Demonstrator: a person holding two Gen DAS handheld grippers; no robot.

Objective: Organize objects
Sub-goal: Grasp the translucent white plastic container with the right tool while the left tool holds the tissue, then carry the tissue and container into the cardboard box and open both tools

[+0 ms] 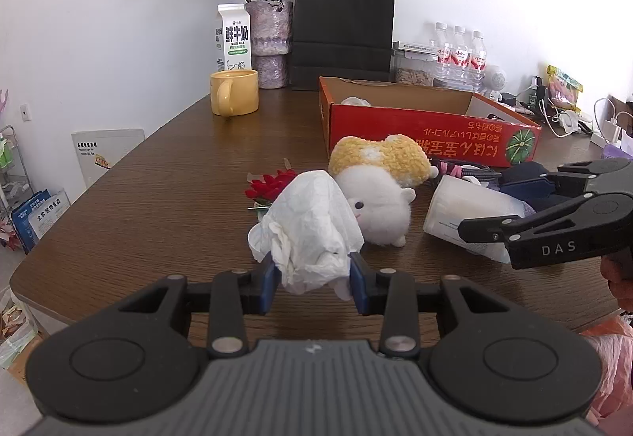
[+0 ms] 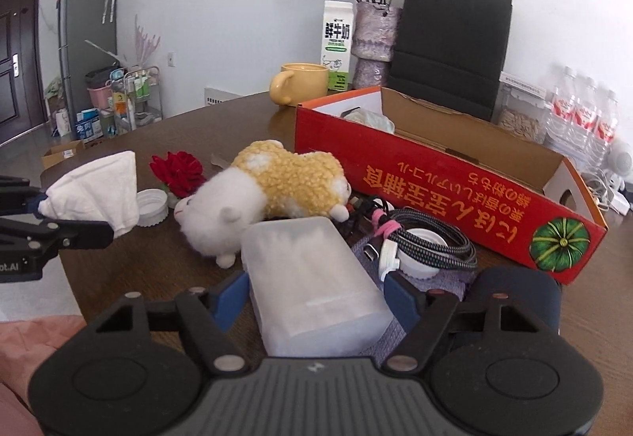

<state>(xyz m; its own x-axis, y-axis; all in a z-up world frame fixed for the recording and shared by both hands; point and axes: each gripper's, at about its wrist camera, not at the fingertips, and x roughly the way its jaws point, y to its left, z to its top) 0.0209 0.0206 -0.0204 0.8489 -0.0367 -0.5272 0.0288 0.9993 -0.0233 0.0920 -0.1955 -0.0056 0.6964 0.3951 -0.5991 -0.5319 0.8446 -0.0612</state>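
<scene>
My left gripper [image 1: 312,283] is shut on a crumpled white tissue [image 1: 308,230], held above the brown table [image 1: 158,198]; the tissue also shows in the right wrist view [image 2: 99,190]. My right gripper [image 2: 316,297] has its blue pads on both sides of a translucent white plastic container [image 2: 316,285] lying on the table, also seen in the left wrist view [image 1: 467,214]. A yellow-and-white plush sheep [image 2: 269,194] lies between them, next to a red rose [image 2: 180,171]. A red cardboard box [image 2: 455,182] stands open behind.
A braided cable [image 2: 431,238], a white lid [image 2: 152,206] and a dark blue pouch [image 2: 514,289] lie near the container. A yellow mug [image 1: 233,91], milk carton [image 1: 233,36], flower vase [image 1: 269,40], black paper bag [image 1: 342,28] and water bottles [image 1: 459,52] stand at the back.
</scene>
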